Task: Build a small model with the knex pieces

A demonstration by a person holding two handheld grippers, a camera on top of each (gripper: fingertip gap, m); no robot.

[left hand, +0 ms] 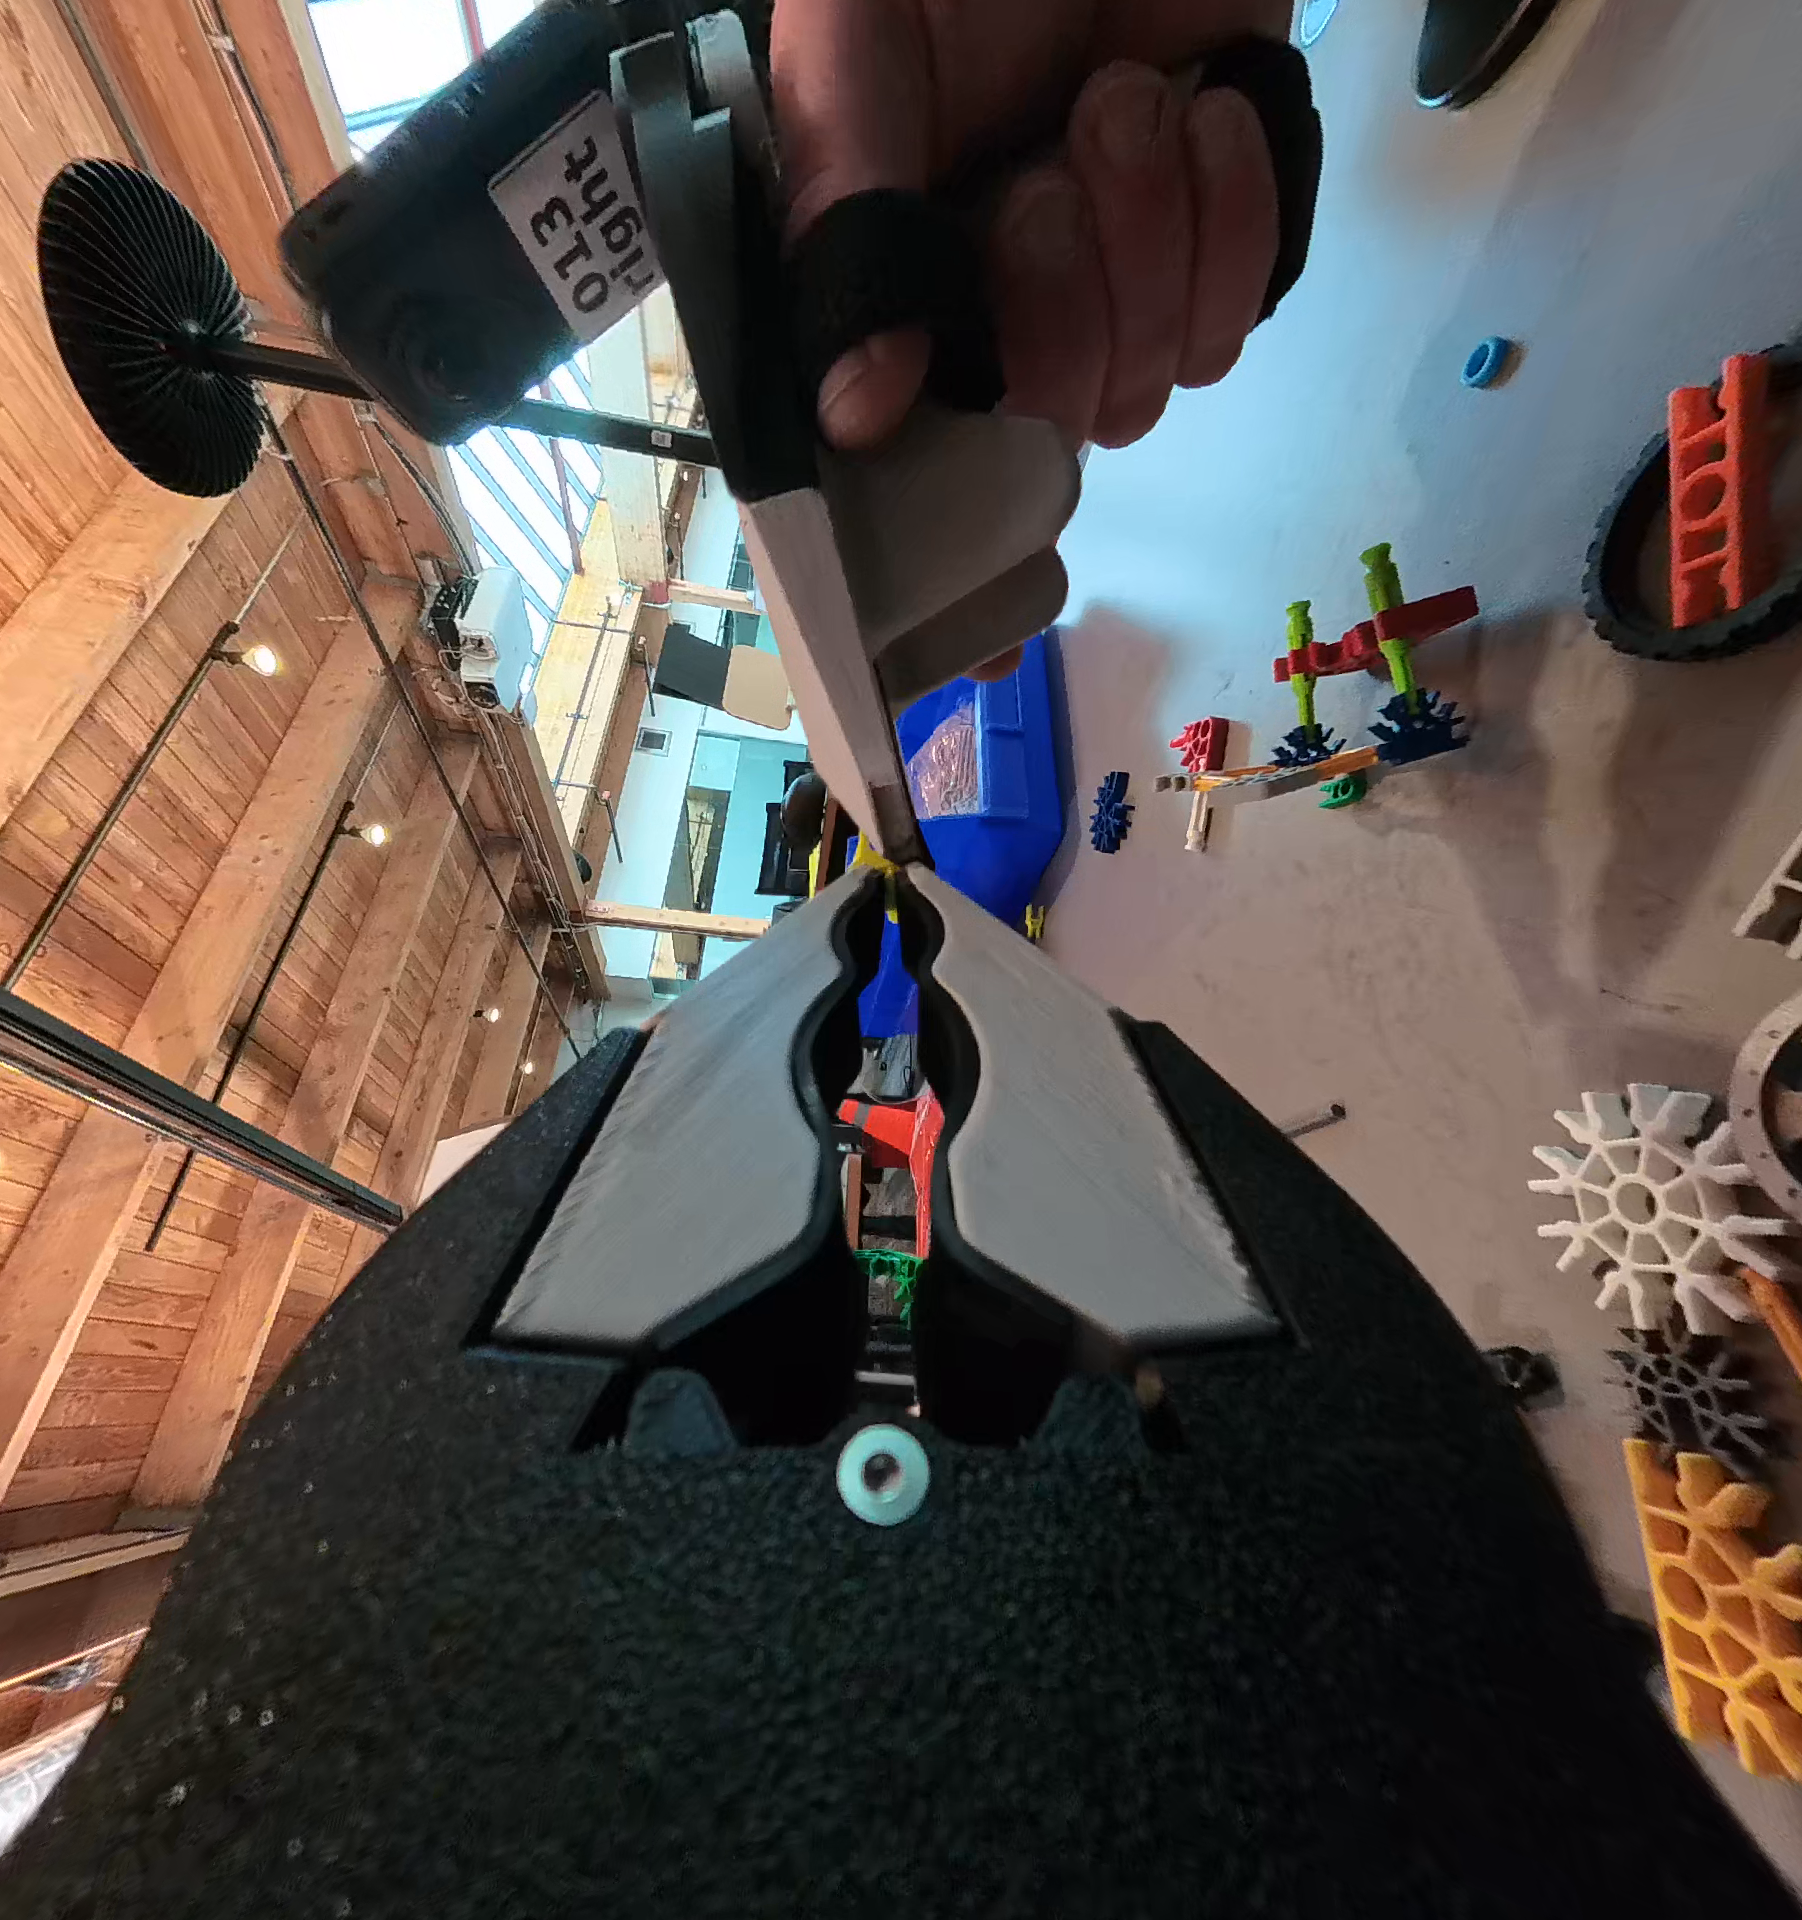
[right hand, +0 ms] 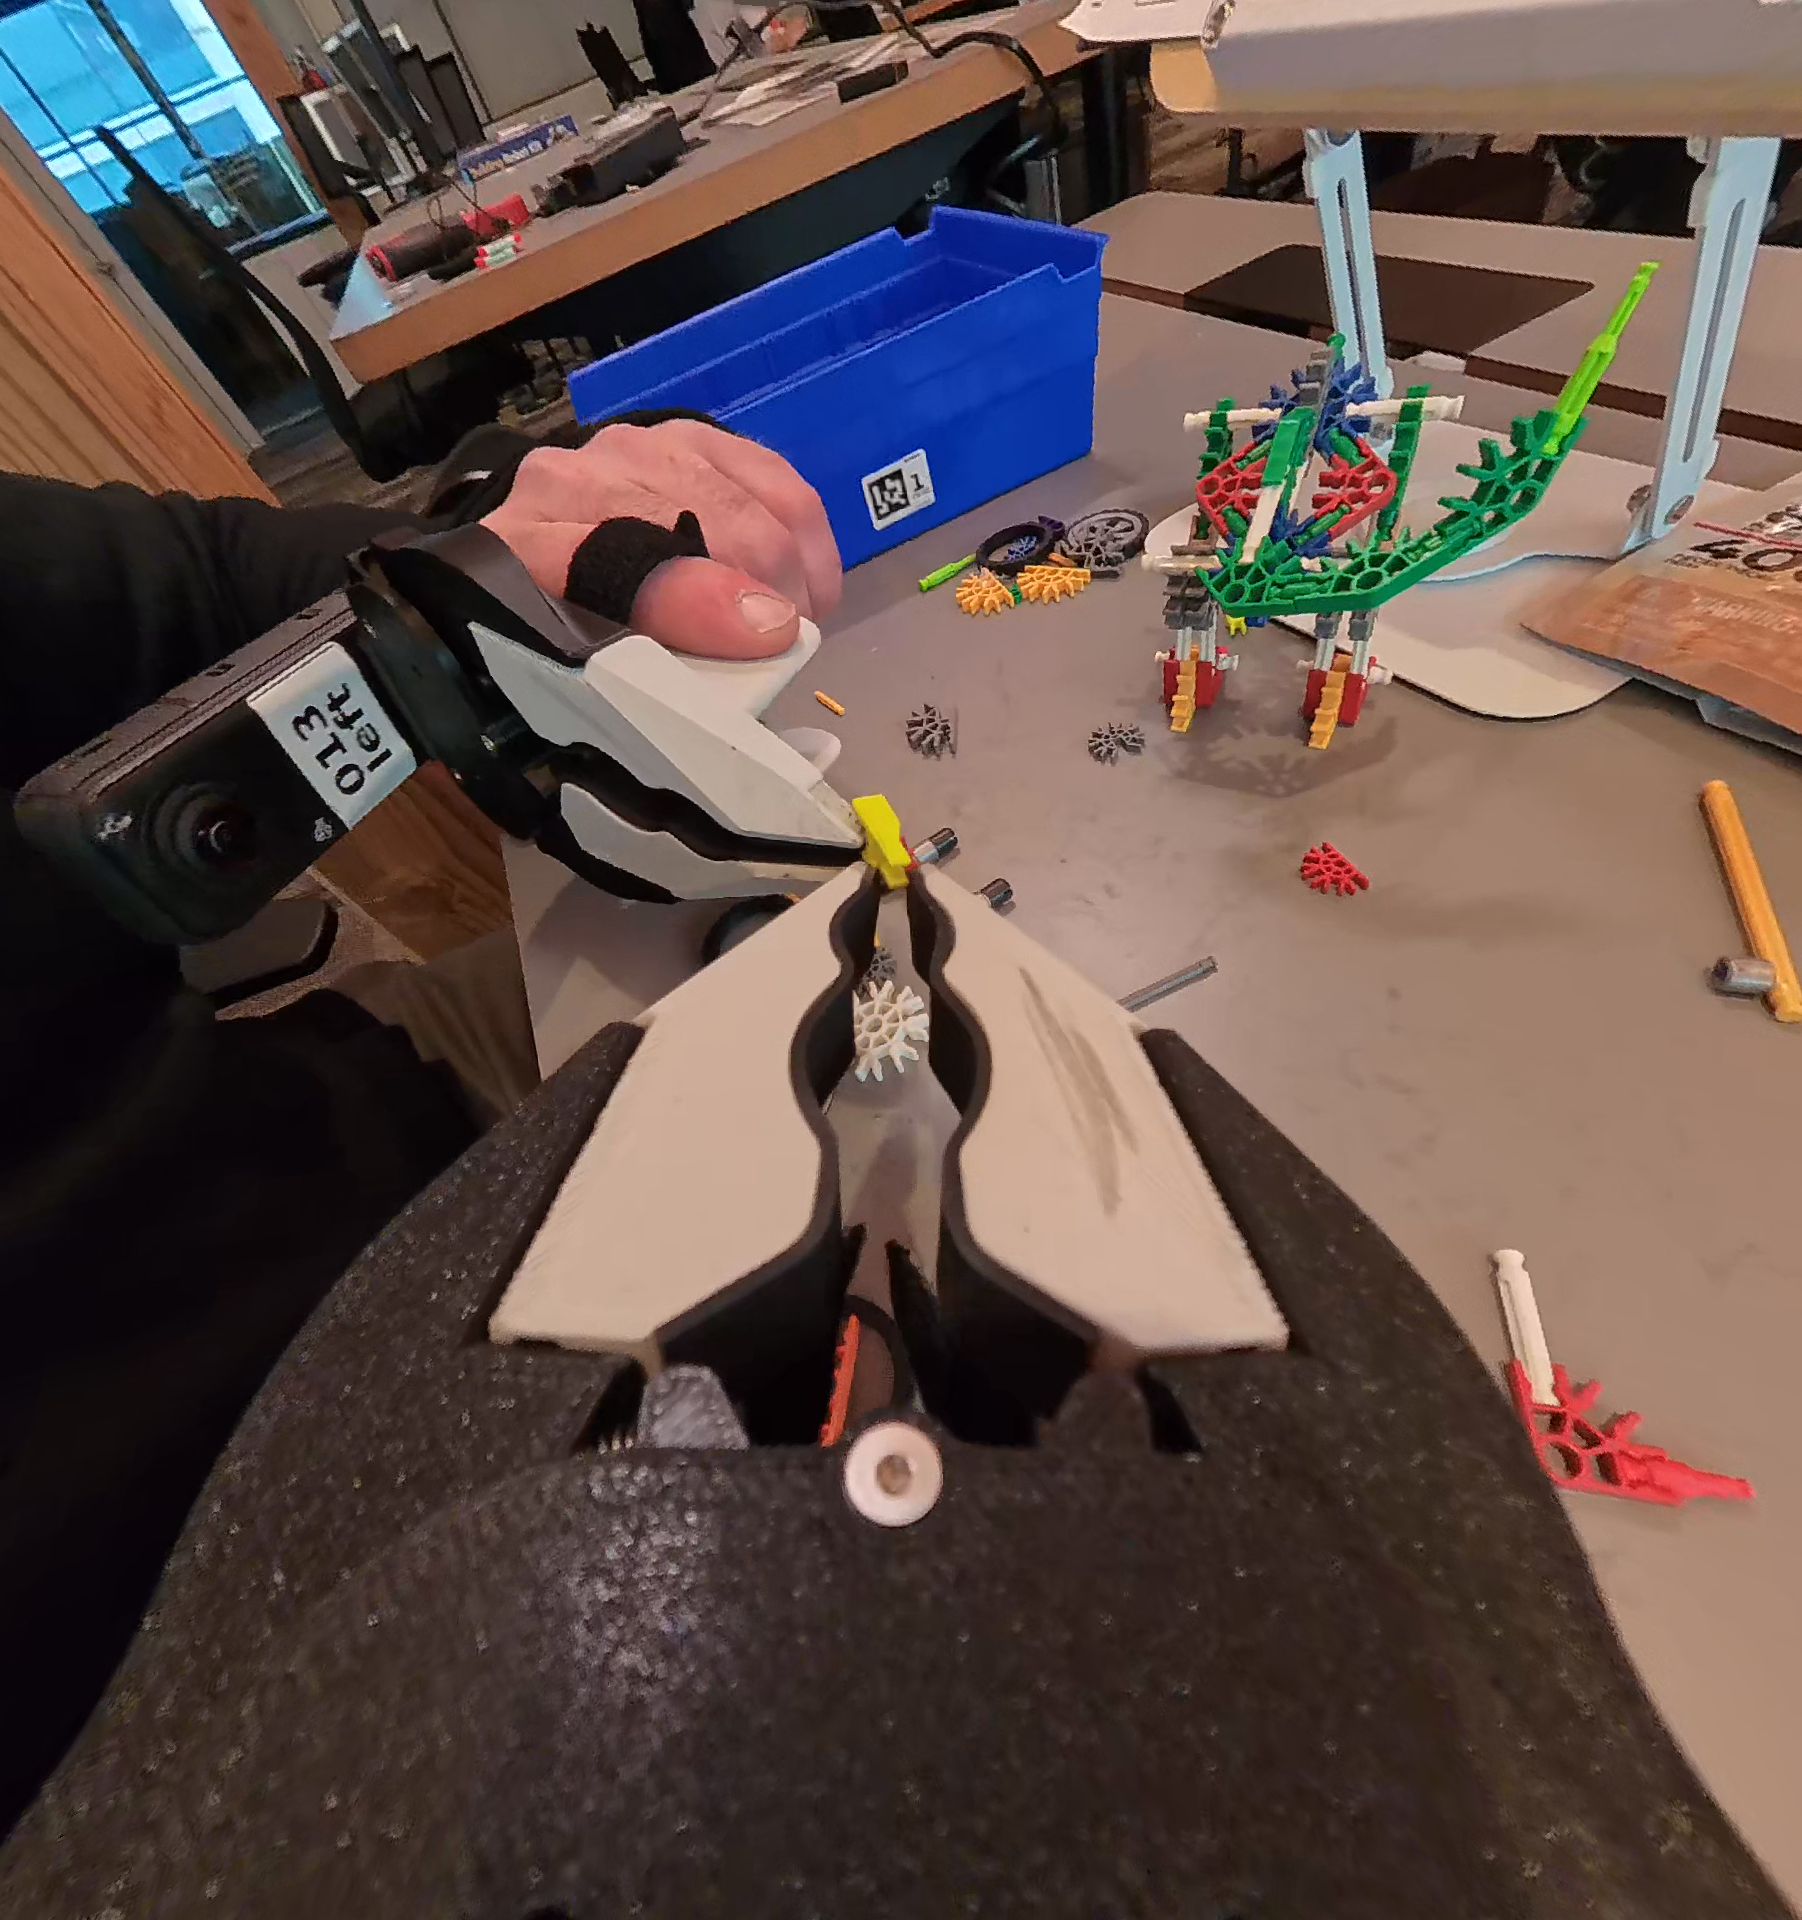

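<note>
Black grainy housing of the right gripper [right hand: 886,878]: fills the lower part of its own view. Its two pale grey fingers, lined in black, taper to tips that are drawn together on the lower end of the small yellow plastic connector piece [right hand: 881,826].

Left gripper [right hand: 855,831]: comes in level from the left of the yellow piece, held in a person's hand [right hand: 668,520]. Its white fingers are pinched onto the same piece at the very tips. A red bit and a grey-capped stub show just right of the piece; whether they are joined to it cannot be told.

Grey desk [right hand: 1396,1091]: lies under the yellow piece, which is held off its surface.
- White snowflake-shaped connector [right hand: 889,1029]: on the desk directly below the yellow piece, seen between the right fingers.
- Blue open plastic bin [right hand: 876,353]: behind the yellow piece.
- Green, red and blue rod-and-connector model [right hand: 1323,520]: behind and to the right.
- Long orange plastic rod [right hand: 1749,894]: far right.
- Red fan-shaped connector with a white rod [right hand: 1593,1444]: nearer and to the right.

Handling note (judgement): both holds are shallow tip pinches on a tiny part. Even pressure and keeping the two grippers in line would probably keep it from twisting free.
</note>
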